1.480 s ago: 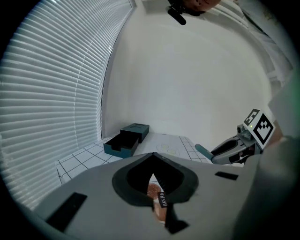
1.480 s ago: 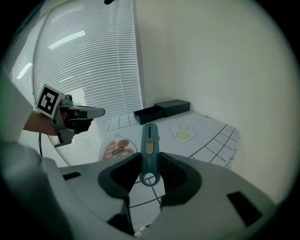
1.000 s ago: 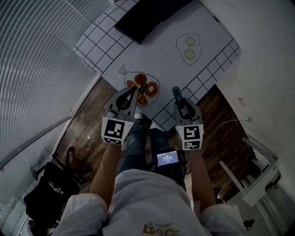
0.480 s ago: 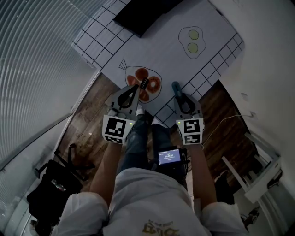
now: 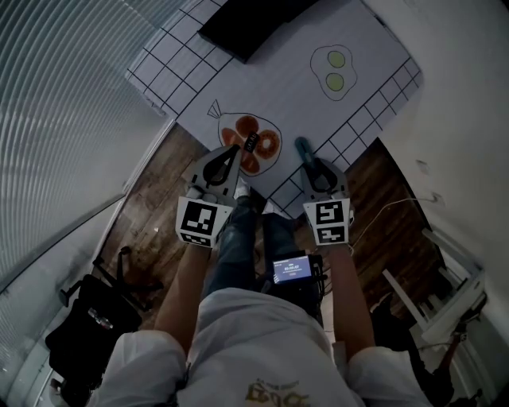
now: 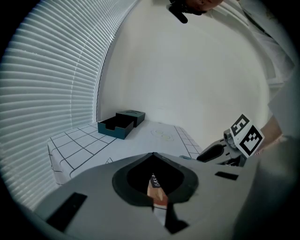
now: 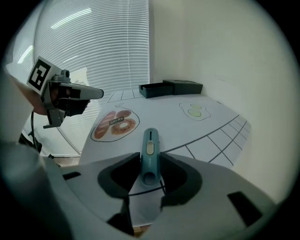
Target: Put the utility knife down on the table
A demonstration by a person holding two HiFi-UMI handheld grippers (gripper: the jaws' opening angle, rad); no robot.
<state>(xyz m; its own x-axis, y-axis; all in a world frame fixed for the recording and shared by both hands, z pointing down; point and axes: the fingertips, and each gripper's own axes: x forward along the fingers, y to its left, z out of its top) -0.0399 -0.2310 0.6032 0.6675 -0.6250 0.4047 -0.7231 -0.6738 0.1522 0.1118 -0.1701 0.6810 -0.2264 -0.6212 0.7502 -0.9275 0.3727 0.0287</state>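
A teal utility knife (image 7: 149,150) with a pale slider sticks out forward from my right gripper (image 7: 149,165), which is shut on its handle. From the head view the utility knife (image 5: 303,148) reaches just over the near edge of the white gridded table (image 5: 286,87), held above it. My left gripper (image 6: 157,191) is shut on a small brown item (image 6: 157,190) with a black printed end. The left gripper (image 5: 231,156) hovers at the table's near edge, by a printed drawing of a bag with red rings (image 5: 266,141).
A dark open box (image 5: 246,24) lies at the table's far side. A drawing of two green circles (image 5: 334,71) is printed at the right. Blinds cover the left wall. On the wood floor are a black bag (image 5: 87,326) and a white stand (image 5: 445,302).
Both grippers have edged slightly forward toward the table's near edge, each keeping its hold. Nothing has been let go.
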